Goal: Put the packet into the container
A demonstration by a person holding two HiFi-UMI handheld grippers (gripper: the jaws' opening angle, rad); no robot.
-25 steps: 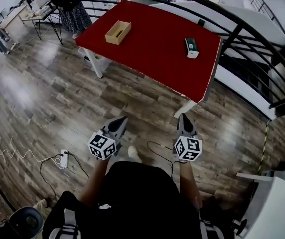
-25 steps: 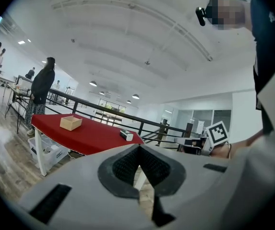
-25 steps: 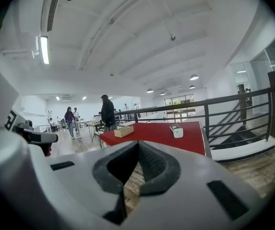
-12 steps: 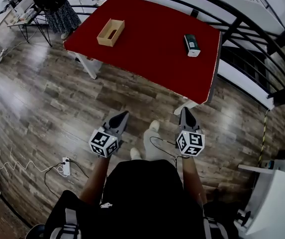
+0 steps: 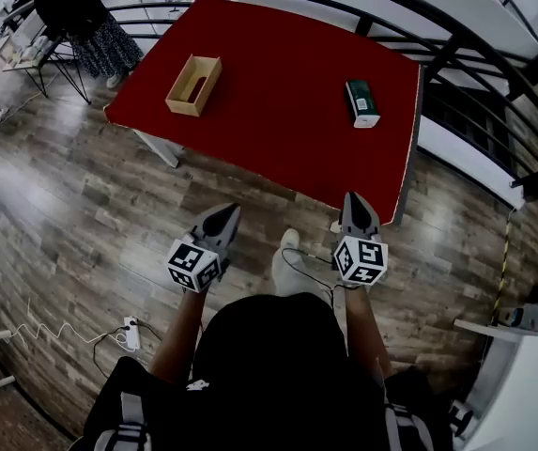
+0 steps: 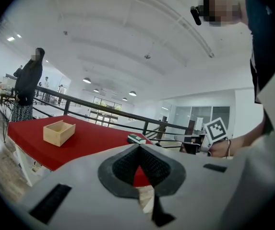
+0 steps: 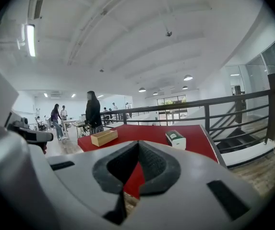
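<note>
The packet (image 5: 362, 102) is a dark green box with a white end. It carries a small label, but the print on it is too small to read in any view. It lies flat on the right part of the red table (image 5: 278, 130), near the right edge and well apart from the container (image 5: 193, 85). The container is an open wooden box that stands on the left part of the same table. The only other clear marks are the black and white square patterns on the cubes of both grippers. The left gripper (image 5: 225, 214) has its jaws pressed together with nothing between them, and it is over the wooden floor (image 5: 81, 205) in front of the table. The right gripper (image 5: 356, 201) is also fully closed and empty. Its tip is just before the near right corner of the table. Compared with one second ago, the table fills more of the head view and its near edge is much closer to both grippers, which were then clearly farther back over the floor. The white power strip (image 5: 132, 332) on the floor has moved lower in the view, and the person in the dark skirt (image 5: 85, 22) beside the black railing (image 5: 456, 54) has moved toward the upper left corner. Both pairs of jaws have stayed closed.
</note>
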